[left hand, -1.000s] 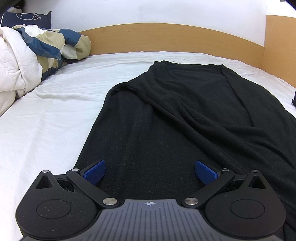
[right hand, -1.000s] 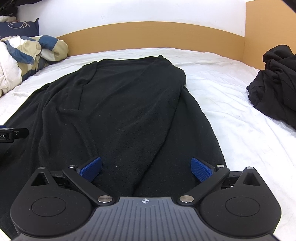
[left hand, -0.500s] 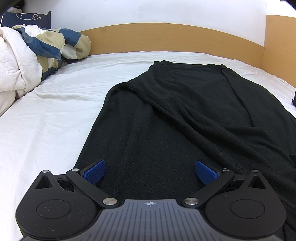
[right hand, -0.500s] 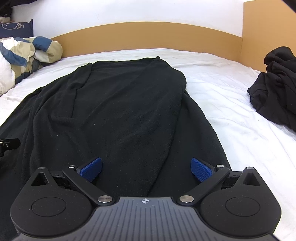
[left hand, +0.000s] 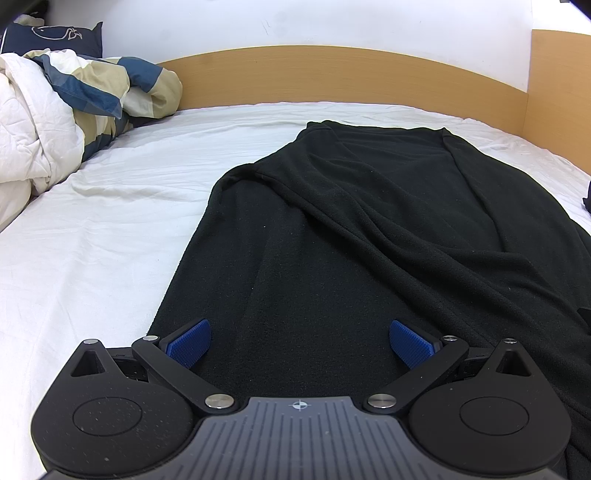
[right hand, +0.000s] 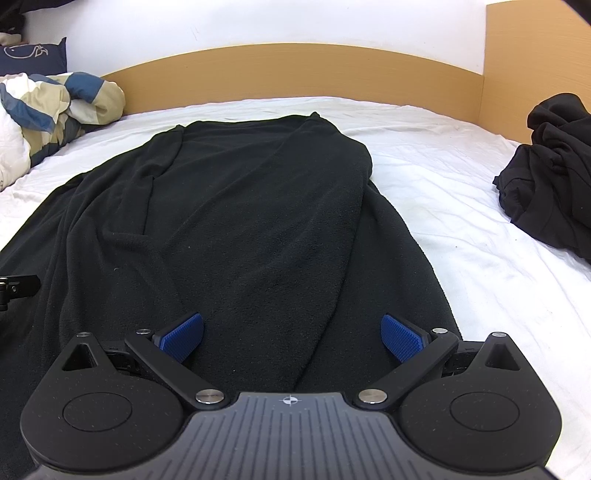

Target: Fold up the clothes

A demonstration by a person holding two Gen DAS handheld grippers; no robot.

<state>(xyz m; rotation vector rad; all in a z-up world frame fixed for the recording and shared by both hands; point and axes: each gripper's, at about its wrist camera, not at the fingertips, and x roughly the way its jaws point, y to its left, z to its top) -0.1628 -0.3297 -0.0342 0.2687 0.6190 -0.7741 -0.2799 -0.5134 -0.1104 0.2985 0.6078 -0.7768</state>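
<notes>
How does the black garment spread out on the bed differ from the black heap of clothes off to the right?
The spread garment lies long and mostly flat mid-bed, reaching under both open tongs; the heap sits crumpled and bunched near the right edge. The garment covers far more sheet. Both are black cloth on the same bed.

Bare white sheet (left hand: 92, 236) runs wide down the left of the black garment (left hand: 369, 240), free passage there. Far left corner blocked by the bunched duvet (left hand: 55, 118) with a navy pillow (left hand: 55, 35) behind it. On the right, a strip of open sheet separates the garment from a heap of black clothes (right hand: 550, 173), which sits against the wooden side panel (right hand: 535, 59). Headboard (left hand: 332, 74) closes the far end; a narrow band of sheet stays open before it.
</notes>
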